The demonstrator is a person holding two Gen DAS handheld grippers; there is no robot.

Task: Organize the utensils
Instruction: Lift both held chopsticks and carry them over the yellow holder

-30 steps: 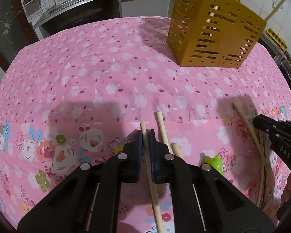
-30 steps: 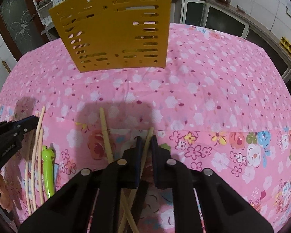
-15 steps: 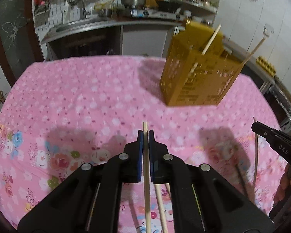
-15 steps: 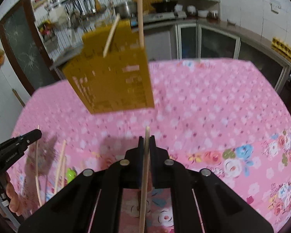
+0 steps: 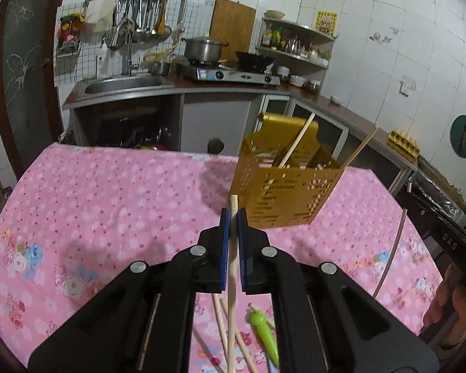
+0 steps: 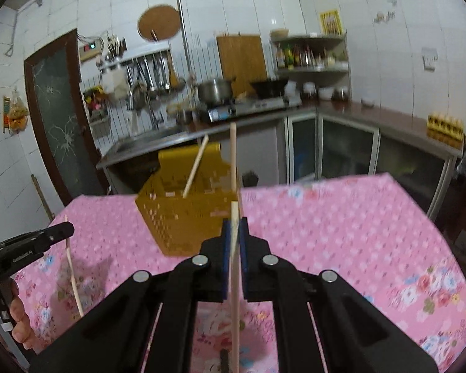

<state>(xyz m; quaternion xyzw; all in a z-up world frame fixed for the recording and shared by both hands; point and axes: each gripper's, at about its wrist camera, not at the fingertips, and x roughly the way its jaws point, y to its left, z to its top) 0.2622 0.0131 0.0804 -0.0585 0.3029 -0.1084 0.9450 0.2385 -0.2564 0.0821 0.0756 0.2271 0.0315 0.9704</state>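
Note:
My left gripper (image 5: 233,214) is shut on a wooden chopstick (image 5: 232,283) and holds it above the pink tablecloth (image 5: 108,205). My right gripper (image 6: 234,223) is shut on another wooden chopstick (image 6: 234,279), also lifted. The yellow perforated utensil holder (image 5: 282,192) stands on the far side of the table with two chopsticks in it; it also shows in the right wrist view (image 6: 186,217). Loose chopsticks (image 5: 220,320) and a green utensil (image 5: 264,331) lie on the cloth below my left gripper. The right gripper shows at the left view's right edge (image 5: 450,245), the left gripper at the right view's left edge (image 6: 31,245).
A kitchen counter with sink (image 5: 121,84), stove and pot (image 5: 202,49) runs behind the table. Cabinets (image 6: 357,152) stand to the right. The table's far edge (image 5: 124,150) lies just before the counter.
Both grippers have risen from the cloth, each carrying its chopstick, and tilted up so the kitchen shows. The holder now sits lower and farther in both views.

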